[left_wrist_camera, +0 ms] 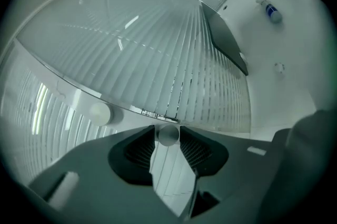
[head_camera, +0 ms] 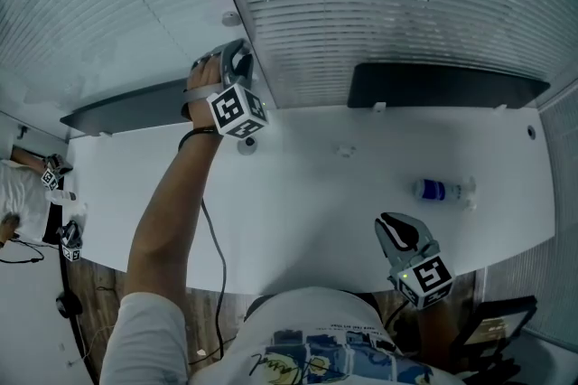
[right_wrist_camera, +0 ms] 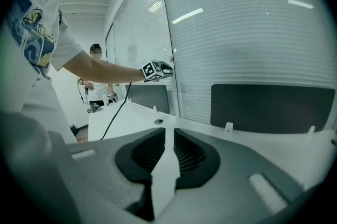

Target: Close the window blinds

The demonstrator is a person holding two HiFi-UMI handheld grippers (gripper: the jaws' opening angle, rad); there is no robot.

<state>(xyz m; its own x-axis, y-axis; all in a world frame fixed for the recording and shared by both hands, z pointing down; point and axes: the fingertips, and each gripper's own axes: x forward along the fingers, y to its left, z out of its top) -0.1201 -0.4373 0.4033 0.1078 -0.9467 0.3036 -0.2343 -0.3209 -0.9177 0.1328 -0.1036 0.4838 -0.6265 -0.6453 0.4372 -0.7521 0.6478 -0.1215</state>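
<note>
My left arm (head_camera: 167,202) stretches straight out across the bench (head_camera: 316,193) to the window post. There my left tongs (head_camera: 237,56), marker cube facing up, pinch a small round white knob (left_wrist_camera: 168,134) between their tips, and the slatted blinds (head_camera: 388,4) spread behind the glass on both sides of the post. Farther right a bottle (head_camera: 442,190) lies on the bench, and my right tongs (right_wrist_camera: 169,136) are low at the near edge, aimed toward the window, narrowed to a thin slit with nothing in it.
</note>
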